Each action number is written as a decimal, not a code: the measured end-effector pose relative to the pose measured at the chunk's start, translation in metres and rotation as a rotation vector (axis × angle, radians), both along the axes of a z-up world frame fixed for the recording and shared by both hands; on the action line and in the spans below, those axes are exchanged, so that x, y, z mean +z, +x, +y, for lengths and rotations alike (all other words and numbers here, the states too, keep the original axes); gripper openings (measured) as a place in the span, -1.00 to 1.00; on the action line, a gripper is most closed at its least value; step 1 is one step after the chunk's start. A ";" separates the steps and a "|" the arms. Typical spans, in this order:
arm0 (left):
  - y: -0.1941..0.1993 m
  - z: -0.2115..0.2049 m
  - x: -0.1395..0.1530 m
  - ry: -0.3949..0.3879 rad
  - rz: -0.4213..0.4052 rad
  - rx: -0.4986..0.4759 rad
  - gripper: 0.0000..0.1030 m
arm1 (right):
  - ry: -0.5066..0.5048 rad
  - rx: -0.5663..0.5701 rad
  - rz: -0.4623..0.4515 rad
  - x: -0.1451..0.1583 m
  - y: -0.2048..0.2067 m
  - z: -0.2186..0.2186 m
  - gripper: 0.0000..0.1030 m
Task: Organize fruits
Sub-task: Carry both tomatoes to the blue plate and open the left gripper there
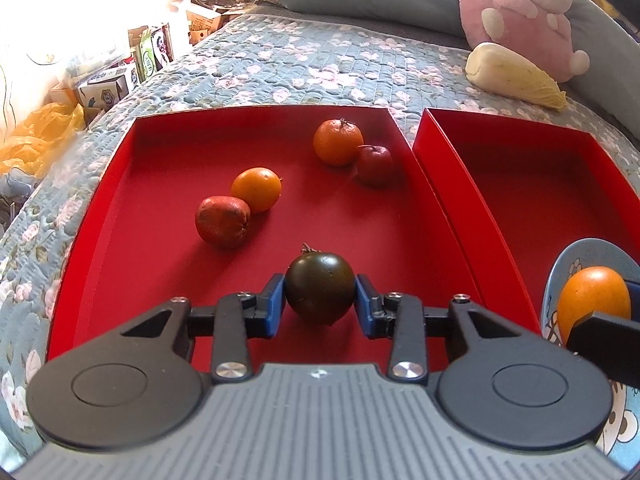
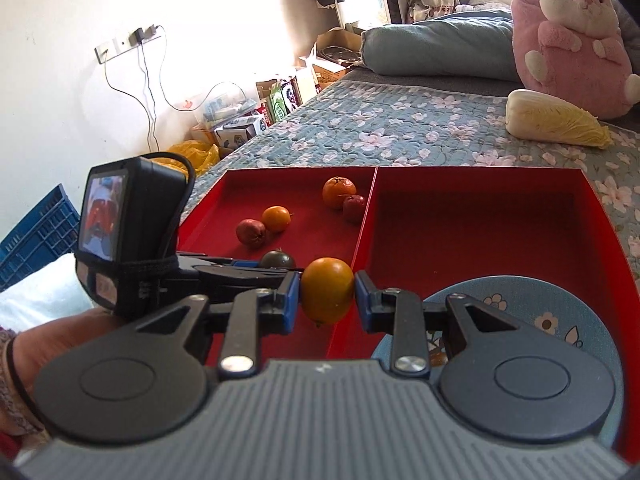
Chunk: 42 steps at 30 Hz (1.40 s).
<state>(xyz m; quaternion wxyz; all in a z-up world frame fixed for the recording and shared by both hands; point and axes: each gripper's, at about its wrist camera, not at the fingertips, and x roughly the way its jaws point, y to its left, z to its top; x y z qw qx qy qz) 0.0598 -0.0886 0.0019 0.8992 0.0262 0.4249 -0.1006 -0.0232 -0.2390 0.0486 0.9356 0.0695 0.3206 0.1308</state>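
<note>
My left gripper [image 1: 320, 298] is shut on a dark green tomato [image 1: 320, 288] and holds it just above the floor of the left red tray [image 1: 100, 216]. In that tray lie a red fruit [image 1: 222, 221], an orange [image 1: 256, 189], a tangerine [image 1: 338, 142] and a small red apple [image 1: 375, 165]. My right gripper [image 2: 326, 298] is shut on an orange fruit [image 2: 327, 295], held over the edge between the left tray and the right red tray [image 2: 480, 224]. A blue flowered plate [image 2: 560, 320] sits in the right tray, under the right gripper.
The trays rest on a floral quilt [image 1: 280, 64]. A napa cabbage [image 1: 516, 76] and a pink plush toy [image 1: 528, 12] lie behind the right tray. Boxes [image 1: 120, 72] and a yellow bag [image 1: 36, 136] stand beside the bed on the left.
</note>
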 end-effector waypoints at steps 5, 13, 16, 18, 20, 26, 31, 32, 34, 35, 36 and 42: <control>-0.007 0.001 0.004 0.013 -0.008 -0.003 -0.18 | 0.023 -0.004 -0.002 0.002 -0.010 -0.002 -0.36; -0.020 0.004 0.010 0.027 -0.027 -0.009 -0.18 | 0.046 -0.005 -0.002 0.003 -0.025 -0.006 -0.36; -0.025 0.006 0.013 0.031 -0.034 -0.011 -0.18 | 0.045 -0.003 -0.003 0.003 -0.029 -0.007 -0.36; -0.028 0.006 0.015 0.033 -0.037 -0.017 -0.18 | 0.045 -0.006 -0.004 0.002 -0.031 -0.009 -0.36; -0.032 0.005 0.017 0.028 -0.041 -0.026 -0.18 | 0.046 -0.013 -0.004 0.002 -0.033 -0.012 -0.36; -0.038 0.002 0.024 0.006 -0.066 -0.046 -0.18 | 0.047 -0.048 -0.008 -0.001 -0.039 -0.026 -0.36; -0.044 -0.007 0.036 -0.037 -0.121 -0.071 -0.18 | 0.036 -0.084 -0.013 -0.005 -0.046 -0.039 -0.35; -0.045 -0.011 0.039 -0.048 -0.133 -0.081 -0.18 | 0.030 -0.091 -0.011 -0.007 -0.046 -0.042 -0.35; -0.047 -0.017 0.043 -0.063 -0.151 -0.096 -0.18 | 0.024 -0.103 -0.005 -0.009 -0.048 -0.048 -0.35; -0.047 -0.020 0.045 -0.070 -0.160 -0.104 -0.18 | 0.024 -0.109 -0.004 -0.010 -0.048 -0.051 -0.35; -0.048 -0.023 0.046 -0.074 -0.168 -0.110 -0.18 | 0.022 -0.114 -0.002 -0.011 -0.048 -0.054 -0.35; -0.050 -0.041 0.051 -0.100 -0.201 -0.165 -0.18 | 0.019 -0.155 0.006 -0.018 -0.051 -0.072 -0.35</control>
